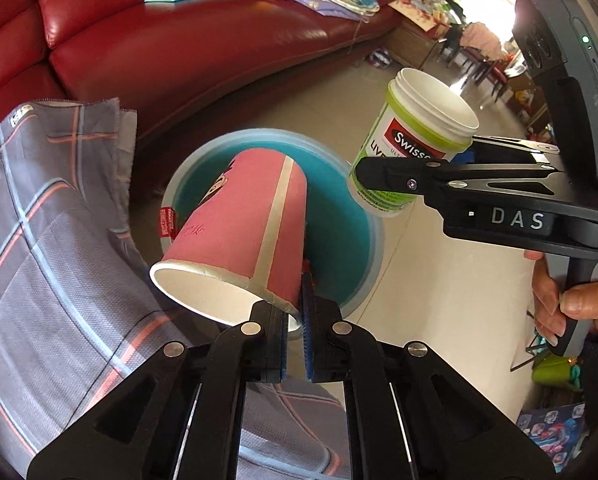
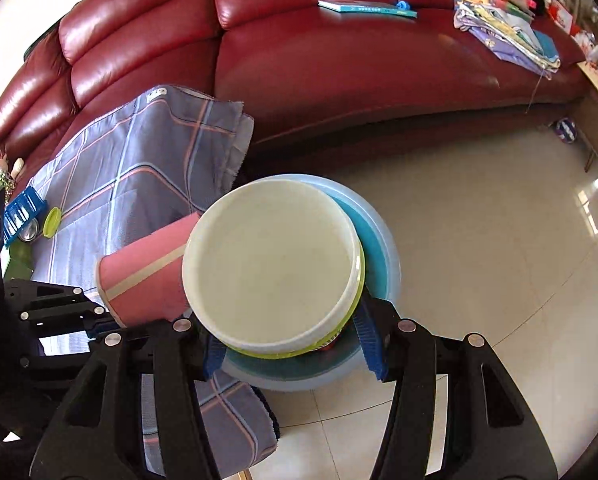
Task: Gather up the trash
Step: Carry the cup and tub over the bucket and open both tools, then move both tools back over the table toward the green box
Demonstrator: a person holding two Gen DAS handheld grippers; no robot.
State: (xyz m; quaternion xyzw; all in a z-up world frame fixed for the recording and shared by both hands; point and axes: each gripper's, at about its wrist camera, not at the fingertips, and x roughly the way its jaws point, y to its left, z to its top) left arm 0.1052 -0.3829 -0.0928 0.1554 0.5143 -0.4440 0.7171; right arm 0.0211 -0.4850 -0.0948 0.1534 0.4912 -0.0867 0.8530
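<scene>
Black linkage fills the bottom of my left wrist view, where my left gripper (image 1: 297, 320) pinches the rim of a pink paper cup (image 1: 239, 236) between its blue pads, the cup tipped with its open mouth toward the camera at about seven o'clock. Just beyond the cup sits a blue bin (image 1: 339, 240) on the pale tiled floor (image 1: 439, 280), its teal inside showing past the cup's base. At two o'clock in that view my right gripper (image 1: 363, 176) clamps the side of a white and green Swisse jar (image 1: 415, 136), lidless and held over the bin's far right rim; a hand (image 1: 575, 300) grips its handle at four o'clock. From my right wrist view the jar's open mouth (image 2: 273, 266) sits dead centre, squeezed between blue pads (image 2: 369, 334), with the bin's rim showing past it at three o'clock. A plaid cloth (image 2: 139, 184) drapes at ten o'clock, touching the bin's left side. Farthest back runs a red leather sofa (image 2: 339, 60) carrying a teal book (image 2: 365, 8) and folded fabrics (image 2: 507, 32) at one o'clock.
</scene>
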